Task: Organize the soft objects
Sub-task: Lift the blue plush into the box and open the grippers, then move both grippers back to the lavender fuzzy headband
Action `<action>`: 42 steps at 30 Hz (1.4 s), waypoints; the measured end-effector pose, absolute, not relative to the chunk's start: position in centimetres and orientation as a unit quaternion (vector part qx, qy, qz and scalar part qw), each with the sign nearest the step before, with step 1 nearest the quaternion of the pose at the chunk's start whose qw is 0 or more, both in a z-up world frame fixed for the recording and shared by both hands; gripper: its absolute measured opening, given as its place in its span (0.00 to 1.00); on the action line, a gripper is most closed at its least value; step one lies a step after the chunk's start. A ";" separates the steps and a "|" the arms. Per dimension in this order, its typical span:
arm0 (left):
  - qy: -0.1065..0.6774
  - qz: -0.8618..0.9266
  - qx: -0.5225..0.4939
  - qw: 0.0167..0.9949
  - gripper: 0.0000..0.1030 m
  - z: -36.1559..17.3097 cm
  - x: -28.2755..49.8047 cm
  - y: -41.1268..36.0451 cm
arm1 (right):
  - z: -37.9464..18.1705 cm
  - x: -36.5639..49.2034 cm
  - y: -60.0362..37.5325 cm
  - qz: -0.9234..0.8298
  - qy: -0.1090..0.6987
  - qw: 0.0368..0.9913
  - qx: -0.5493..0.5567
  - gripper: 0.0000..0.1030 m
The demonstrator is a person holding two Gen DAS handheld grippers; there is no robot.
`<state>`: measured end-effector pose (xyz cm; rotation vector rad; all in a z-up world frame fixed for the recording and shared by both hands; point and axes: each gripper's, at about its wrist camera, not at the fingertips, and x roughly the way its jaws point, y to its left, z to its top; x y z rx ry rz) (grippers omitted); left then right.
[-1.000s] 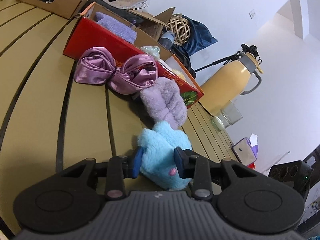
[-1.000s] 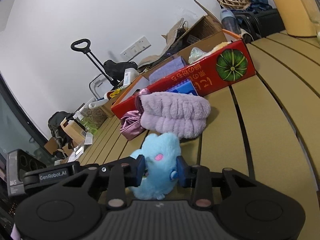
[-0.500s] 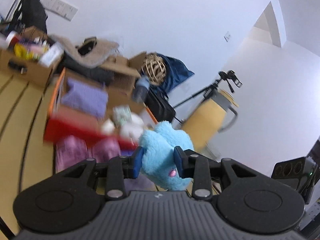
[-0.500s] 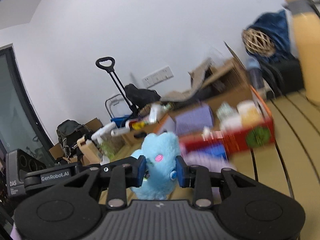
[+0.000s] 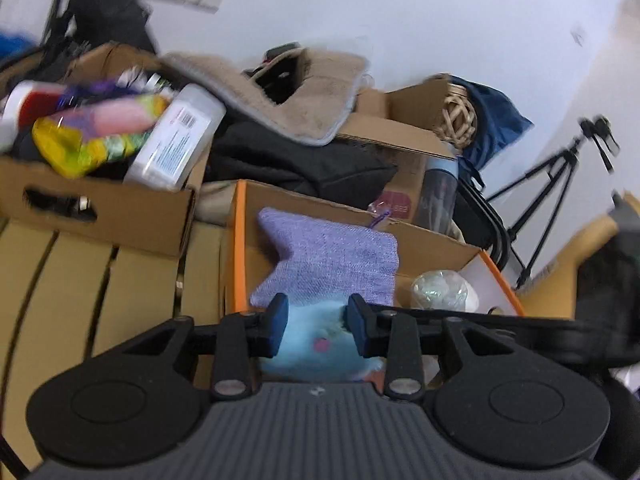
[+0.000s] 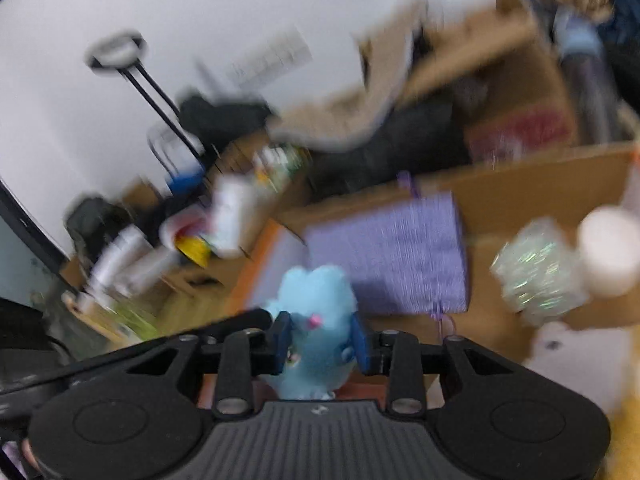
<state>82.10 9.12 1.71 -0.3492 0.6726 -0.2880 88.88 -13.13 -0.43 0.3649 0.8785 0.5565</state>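
A fluffy light-blue plush toy with a pink dot is pinched between both grippers. My left gripper is shut on one side of it, and my right gripper is shut on the plush toy from the other side. The toy hangs above the near edge of an open cardboard box with an orange rim. Inside that box lie a lilac woven pouch and a shiny wrapped ball. The right wrist view is motion-blurred but shows the pouch and the ball too.
A second cardboard box full of packets and a white container stands to the left on the wooden slat table. Behind are a beige mat, dark bags, a wicker ball and a tripod.
Both grippers lifted the blue plush off the table, away from the purple headband and satin bow, and carried it forward over the orange-rimmed box. Their grip on it stayed the same.
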 end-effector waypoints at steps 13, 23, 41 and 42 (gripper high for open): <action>0.263 -0.136 -0.109 0.949 0.35 8.5 74.4 10.1 | 3.6 85.7 -11.9 0.250 0.346 0.902 0.073 0.27; 0.215 -0.123 -0.065 0.967 0.43 14.8 59.9 9.0 | 14.7 70.8 -18.8 0.259 0.275 0.926 0.016 0.40; 0.180 -0.130 -0.058 0.973 0.69 5.0 29.2 3.1 | 2.7 33.9 -27.5 0.237 0.242 0.939 0.064 0.70; 0.173 -0.130 -0.058 0.975 0.69 5.4 29.1 3.0 | 2.7 33.3 -27.5 0.229 0.238 0.942 0.059 0.70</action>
